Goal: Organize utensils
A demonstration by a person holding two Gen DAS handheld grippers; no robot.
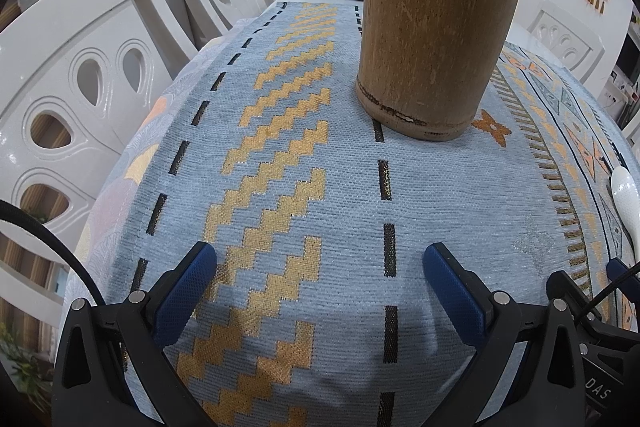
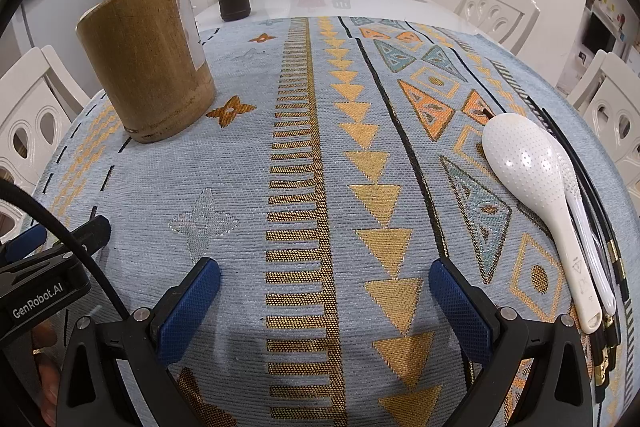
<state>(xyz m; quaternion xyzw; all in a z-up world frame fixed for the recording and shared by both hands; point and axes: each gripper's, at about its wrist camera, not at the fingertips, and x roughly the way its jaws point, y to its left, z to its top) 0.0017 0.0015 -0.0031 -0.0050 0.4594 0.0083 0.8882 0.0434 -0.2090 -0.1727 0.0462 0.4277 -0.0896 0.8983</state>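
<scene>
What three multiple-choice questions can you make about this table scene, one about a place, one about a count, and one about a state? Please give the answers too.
1. In the right wrist view, where do the white spoons lie?
A. inside the bamboo holder
B. on the patterned cloth, at the right
C. on a chair

2. How many white spoons show there?
A. two
B. four
C. none

3. How are the right gripper and left gripper?
A. both open, holding nothing
B. both shut on a spoon
C. one shut on the holder

Answers: 1 B, they rest on the cloth, far from the bamboo holder. 2 A, one lies against the other. 3 A, bare cloth shows between each pair of fingers.
</scene>
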